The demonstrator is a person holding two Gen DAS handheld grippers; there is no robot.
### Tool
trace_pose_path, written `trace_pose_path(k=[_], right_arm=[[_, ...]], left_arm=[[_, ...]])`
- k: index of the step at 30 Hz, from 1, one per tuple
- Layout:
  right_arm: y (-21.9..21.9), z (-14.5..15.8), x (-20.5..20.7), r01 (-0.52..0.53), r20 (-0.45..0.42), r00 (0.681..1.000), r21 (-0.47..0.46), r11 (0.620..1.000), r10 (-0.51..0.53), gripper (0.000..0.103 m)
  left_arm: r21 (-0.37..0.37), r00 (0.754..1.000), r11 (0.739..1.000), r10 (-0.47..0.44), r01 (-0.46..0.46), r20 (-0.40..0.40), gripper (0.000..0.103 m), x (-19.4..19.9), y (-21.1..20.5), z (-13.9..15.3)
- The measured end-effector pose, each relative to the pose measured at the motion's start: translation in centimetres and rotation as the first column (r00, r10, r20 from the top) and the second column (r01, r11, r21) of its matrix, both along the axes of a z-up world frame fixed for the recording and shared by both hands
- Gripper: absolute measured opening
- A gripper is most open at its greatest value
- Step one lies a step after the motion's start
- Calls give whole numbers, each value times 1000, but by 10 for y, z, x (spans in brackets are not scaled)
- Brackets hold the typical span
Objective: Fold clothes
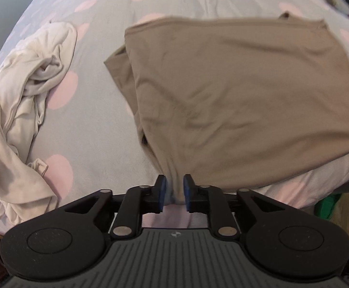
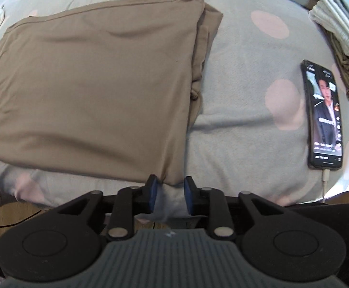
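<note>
A tan folded garment (image 1: 234, 91) lies flat on the bed, also filling the left of the right wrist view (image 2: 90, 84). Its near left corner sits between the blue pads of my left gripper (image 1: 175, 189); the jaws stand slightly apart, with a sliver of gap beside the cloth. My right gripper (image 2: 170, 189) is open over the garment's near right corner, whose tip reaches just between the pads without being pressed. Both grippers point down at the bed's near edge.
A crumpled cream garment (image 1: 23, 110) lies to the left on the grey, pink-dotted bedsheet (image 1: 97, 124). A phone (image 2: 324, 115) with a lit screen and charging cable lies at the right. A stack of folded clothes (image 2: 342, 36) sits at the far right.
</note>
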State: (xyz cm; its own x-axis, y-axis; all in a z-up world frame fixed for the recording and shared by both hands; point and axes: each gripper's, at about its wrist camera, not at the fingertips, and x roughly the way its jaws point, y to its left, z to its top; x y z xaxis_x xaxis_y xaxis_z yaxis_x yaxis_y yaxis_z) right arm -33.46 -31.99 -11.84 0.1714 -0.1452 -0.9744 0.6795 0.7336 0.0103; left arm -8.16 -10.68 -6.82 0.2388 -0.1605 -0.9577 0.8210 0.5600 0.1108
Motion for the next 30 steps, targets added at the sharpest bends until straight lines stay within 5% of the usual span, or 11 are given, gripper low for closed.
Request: trace_pose_path(k=[9, 17, 30], right_arm=[[-28, 42, 2, -12, 108, 994, -31, 999, 15, 59], [-93, 51, 26, 71, 160, 984, 44, 997, -77, 60], [-170, 27, 69, 105, 215, 968, 112, 988, -127, 60]], left_arm=[[-161, 1000, 987, 26, -28, -13, 31, 21, -14, 46], [-204, 998, 977, 62, -56, 24, 31, 58, -37, 49], [-197, 992, 973, 113, -120, -46, 31, 103, -58, 11]])
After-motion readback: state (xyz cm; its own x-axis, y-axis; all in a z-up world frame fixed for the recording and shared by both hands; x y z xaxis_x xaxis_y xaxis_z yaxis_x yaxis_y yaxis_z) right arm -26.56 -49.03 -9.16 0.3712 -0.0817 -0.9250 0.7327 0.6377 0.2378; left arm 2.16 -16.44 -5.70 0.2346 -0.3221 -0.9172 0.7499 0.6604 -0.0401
